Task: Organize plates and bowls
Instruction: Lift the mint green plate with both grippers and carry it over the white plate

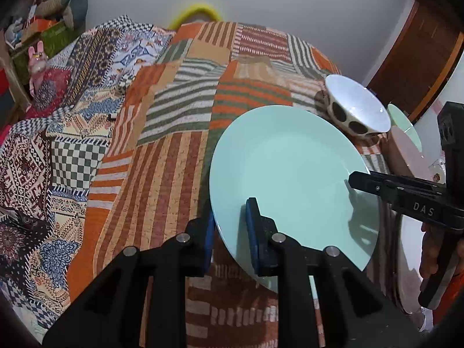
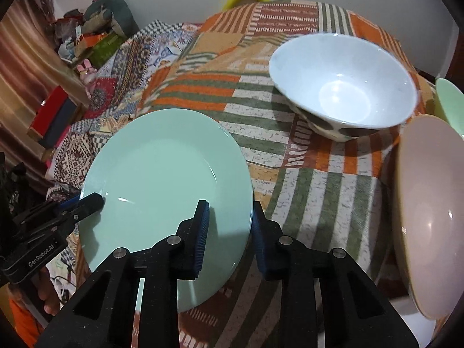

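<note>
A mint green plate (image 1: pixel 290 168) (image 2: pixel 162 168) is held from two sides over the striped patchwork cover. My left gripper (image 1: pixel 230 232) is shut on the plate's near rim, one blue pad above it and one below. In the right wrist view the left gripper's fingertips (image 2: pixel 92 201) reach onto the plate from the left. My right gripper (image 2: pixel 230 232) is shut on the opposite rim, and its upper fingertip (image 1: pixel 362 181) lies on the plate in the left wrist view. A white bowl (image 1: pixel 356 107) (image 2: pixel 342 87) with dark spots stands behind the plate.
A pale pink plate (image 2: pixel 426 203) (image 1: pixel 401 156) lies at the right edge, with a light green bowl (image 2: pixel 449 98) (image 1: pixel 404 124) behind it. The patchwork cover (image 1: pixel 162 133) (image 2: pixel 319 185) spreads to the left and back. Boxes and toys (image 2: pixel 95 40) pile up at the far left.
</note>
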{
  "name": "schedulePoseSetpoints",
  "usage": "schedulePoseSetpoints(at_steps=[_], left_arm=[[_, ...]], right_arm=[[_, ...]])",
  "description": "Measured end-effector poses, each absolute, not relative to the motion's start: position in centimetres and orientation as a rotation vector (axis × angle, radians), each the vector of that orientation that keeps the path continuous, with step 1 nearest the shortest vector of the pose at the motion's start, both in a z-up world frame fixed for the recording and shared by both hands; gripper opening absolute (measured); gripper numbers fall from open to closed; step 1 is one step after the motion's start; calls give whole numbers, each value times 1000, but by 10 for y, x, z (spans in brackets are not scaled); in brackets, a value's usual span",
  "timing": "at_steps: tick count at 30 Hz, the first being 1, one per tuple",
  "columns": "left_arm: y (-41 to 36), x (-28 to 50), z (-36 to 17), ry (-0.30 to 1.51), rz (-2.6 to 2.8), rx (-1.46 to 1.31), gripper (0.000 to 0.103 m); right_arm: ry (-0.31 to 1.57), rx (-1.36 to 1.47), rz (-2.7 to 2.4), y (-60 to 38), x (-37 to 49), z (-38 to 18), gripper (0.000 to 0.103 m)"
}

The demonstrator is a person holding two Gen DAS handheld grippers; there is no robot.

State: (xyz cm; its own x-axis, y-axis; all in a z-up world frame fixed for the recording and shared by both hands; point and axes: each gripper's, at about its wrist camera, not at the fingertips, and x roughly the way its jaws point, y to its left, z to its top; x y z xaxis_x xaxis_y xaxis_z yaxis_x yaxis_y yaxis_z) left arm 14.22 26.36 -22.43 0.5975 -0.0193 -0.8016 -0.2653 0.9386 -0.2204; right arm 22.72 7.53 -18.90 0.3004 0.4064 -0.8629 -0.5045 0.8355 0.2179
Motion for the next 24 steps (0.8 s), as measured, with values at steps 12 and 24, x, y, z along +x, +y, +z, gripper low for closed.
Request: schedulePoseSetpoints(at_steps=[12, 24], left_arm=[[234, 113, -180, 852, 142, -312, 20], [191, 80, -135, 774, 140, -267, 20]], right_arm=[[1040, -13, 645, 45, 202, -155, 26], [939, 21, 681, 5, 166, -117, 26]])
